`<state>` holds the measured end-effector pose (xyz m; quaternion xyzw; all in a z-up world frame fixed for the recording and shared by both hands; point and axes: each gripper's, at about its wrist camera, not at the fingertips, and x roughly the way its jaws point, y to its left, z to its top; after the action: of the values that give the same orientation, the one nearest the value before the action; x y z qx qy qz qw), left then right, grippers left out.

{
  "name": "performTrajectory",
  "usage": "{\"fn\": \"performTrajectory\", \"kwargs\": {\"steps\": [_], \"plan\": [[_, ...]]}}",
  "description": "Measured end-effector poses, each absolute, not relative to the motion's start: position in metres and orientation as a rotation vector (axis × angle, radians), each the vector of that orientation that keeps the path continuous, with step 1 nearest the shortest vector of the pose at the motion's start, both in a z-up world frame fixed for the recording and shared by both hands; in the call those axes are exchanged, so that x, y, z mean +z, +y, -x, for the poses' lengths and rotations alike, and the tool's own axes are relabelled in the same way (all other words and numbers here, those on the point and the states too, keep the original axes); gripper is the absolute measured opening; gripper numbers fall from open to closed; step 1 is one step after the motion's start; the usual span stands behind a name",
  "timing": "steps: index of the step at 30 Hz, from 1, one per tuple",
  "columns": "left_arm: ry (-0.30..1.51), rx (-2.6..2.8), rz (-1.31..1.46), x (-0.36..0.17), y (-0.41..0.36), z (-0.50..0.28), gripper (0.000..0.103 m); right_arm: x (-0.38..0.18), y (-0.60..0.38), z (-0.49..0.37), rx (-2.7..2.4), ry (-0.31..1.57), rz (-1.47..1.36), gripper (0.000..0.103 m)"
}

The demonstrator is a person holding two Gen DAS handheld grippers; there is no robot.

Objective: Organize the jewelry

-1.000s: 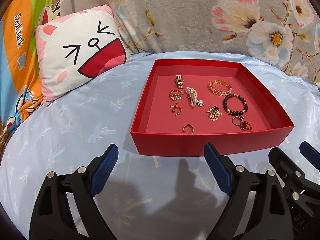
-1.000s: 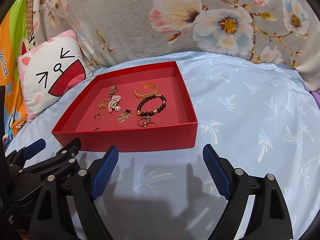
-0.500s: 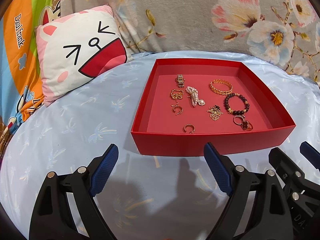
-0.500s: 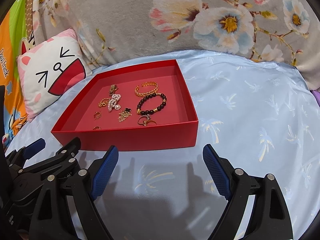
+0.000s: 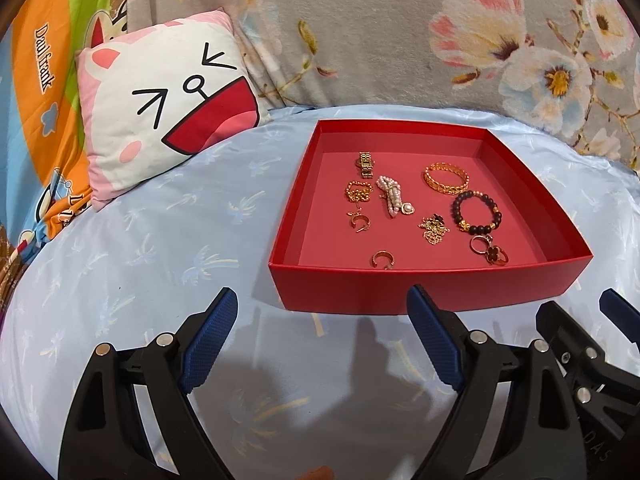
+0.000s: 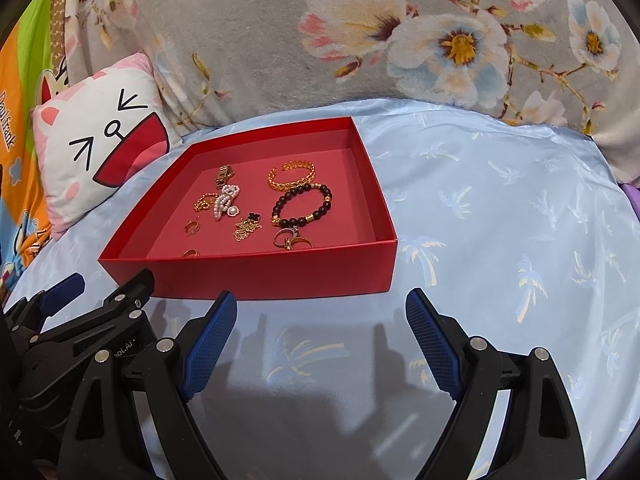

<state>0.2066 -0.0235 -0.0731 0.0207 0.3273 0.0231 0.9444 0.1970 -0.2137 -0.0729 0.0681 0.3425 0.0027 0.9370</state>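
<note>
Red tray (image 5: 424,288) resting on a pale blue sheet (image 5: 160,248), its near wall just beyond both grippers. Inside lie a gold bangle (image 5: 446,178), a black bead bracelet (image 5: 476,212), a pearl piece (image 5: 394,196) and small gold rings. Left gripper (image 5: 320,336) and right gripper (image 6: 320,338) hover side by side, jaws wide apart, holding nothing. A cartoon pillow (image 5: 160,104) sits far left.

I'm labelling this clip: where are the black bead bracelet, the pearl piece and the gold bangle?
black bead bracelet (image 5: 460,203): left wrist view, on its left beads.
pearl piece (image 5: 390,194): left wrist view, mid strands.
gold bangle (image 6: 305,169): right wrist view, far band.
</note>
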Motion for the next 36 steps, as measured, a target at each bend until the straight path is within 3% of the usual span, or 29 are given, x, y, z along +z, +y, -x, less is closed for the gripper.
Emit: {"fn": "performTrajectory", "kwargs": {"steps": [36], "plan": [[0.668, 0.051, -0.087, -0.0734, -0.03, -0.2062, 0.074, -0.0729, -0.2167, -0.1963, -0.006, 0.699, -0.134, 0.085]]}}
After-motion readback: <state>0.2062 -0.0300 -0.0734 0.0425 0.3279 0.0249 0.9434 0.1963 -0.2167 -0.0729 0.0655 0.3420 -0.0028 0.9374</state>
